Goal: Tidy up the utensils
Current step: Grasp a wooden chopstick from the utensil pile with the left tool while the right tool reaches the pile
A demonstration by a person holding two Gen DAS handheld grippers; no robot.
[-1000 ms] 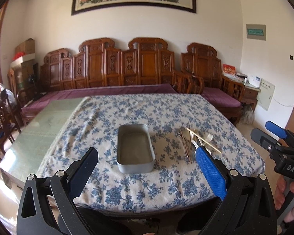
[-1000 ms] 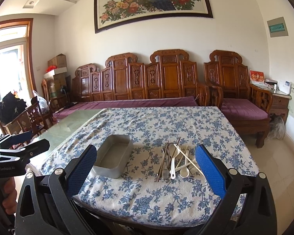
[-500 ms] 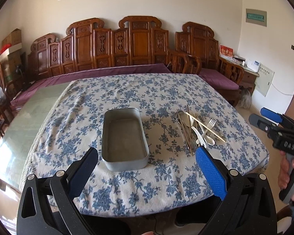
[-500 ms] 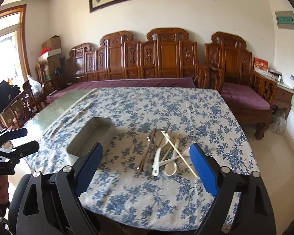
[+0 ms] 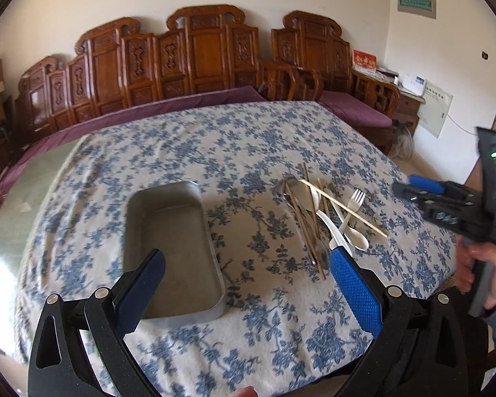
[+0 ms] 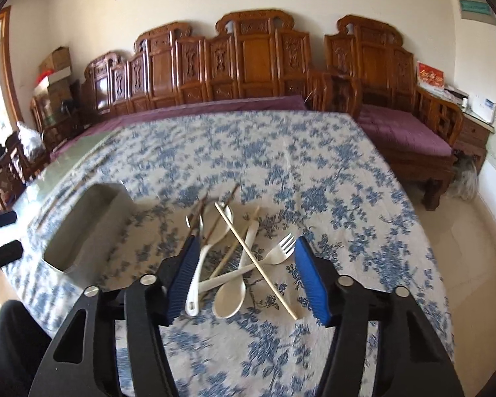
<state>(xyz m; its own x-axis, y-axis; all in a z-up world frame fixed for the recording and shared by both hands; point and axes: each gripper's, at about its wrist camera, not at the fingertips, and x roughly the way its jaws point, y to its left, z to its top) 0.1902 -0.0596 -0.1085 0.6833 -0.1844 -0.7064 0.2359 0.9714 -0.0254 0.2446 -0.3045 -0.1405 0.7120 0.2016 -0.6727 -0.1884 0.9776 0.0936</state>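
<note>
On the tabletop [image 5: 248, 139], covered with a blue-flowered cloth, we noted an empty grey metal tray [image 5: 172, 248] and, well apart to its right, a loose pile of utensils [image 5: 324, 218]. In the pile we made out a white plastic fork [image 6: 274, 251], white spoons [image 6: 231, 292], a metal spoon [image 5: 296, 192], dark chopsticks [image 5: 306, 231] and a pale chopstick [image 6: 254, 259] lying crosswise over the rest.

The left gripper [image 5: 248, 261] hovered above the near end of the tray with its fingers [image 5: 353, 291] spread wide and nothing between them. We saw no contact with the tray.

The right gripper [image 6: 244, 278] pointed down at the utensil pile; its fingers were about half spread and closing. In the right wrist view the fork, spoon handles and pale chopstick appeared between the blue pads [image 6: 312, 281], but the pads pressed on none of them. The view was motion-blurred, so we could not tell how close the tips were to the cloth.

In the left wrist view a hand [image 5: 482, 271] held the right gripper's handle at the right edge. Carved wooden benches [image 5: 195, 63] with purple cushions stood behind the tabletop.
</note>
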